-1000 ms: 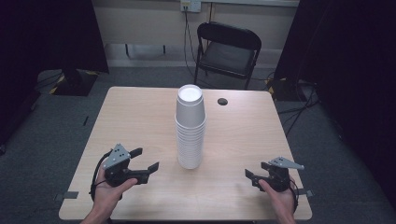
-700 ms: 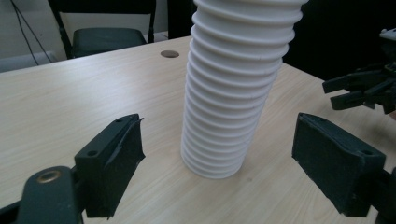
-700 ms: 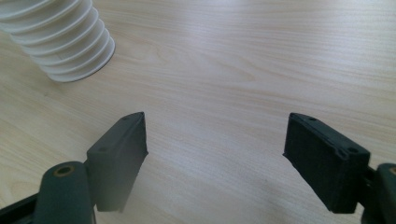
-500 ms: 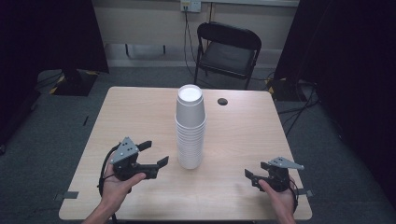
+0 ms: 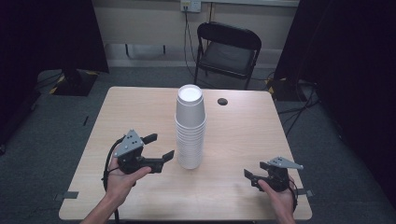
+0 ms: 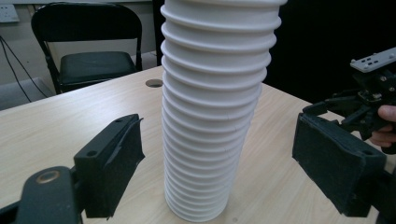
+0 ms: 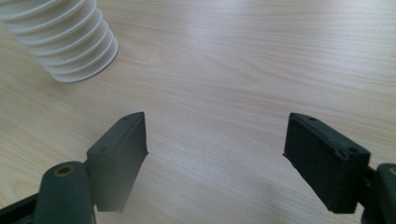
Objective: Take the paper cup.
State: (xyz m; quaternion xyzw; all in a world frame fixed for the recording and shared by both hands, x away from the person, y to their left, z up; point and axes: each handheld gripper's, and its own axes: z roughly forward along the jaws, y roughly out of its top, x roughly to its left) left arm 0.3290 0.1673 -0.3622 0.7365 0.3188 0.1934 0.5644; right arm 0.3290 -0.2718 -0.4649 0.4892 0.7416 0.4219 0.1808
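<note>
Left gripper point(image 5: 158, 146) shifted closer to cup stack point(image 5: 190, 128) than second ago; jaws spread wide, stack framed between, untouched. One tall ribbed white foam stack stood upright mid-table point(image 5: 243, 135), pale wood grain. Right gripper point(image 5: 255, 174) unmoved, jaws spread, nothing held.

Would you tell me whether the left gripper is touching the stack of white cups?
Apart: in the left gripper view the left gripper stands open, table visible between each jaw and the cup stack.
</note>
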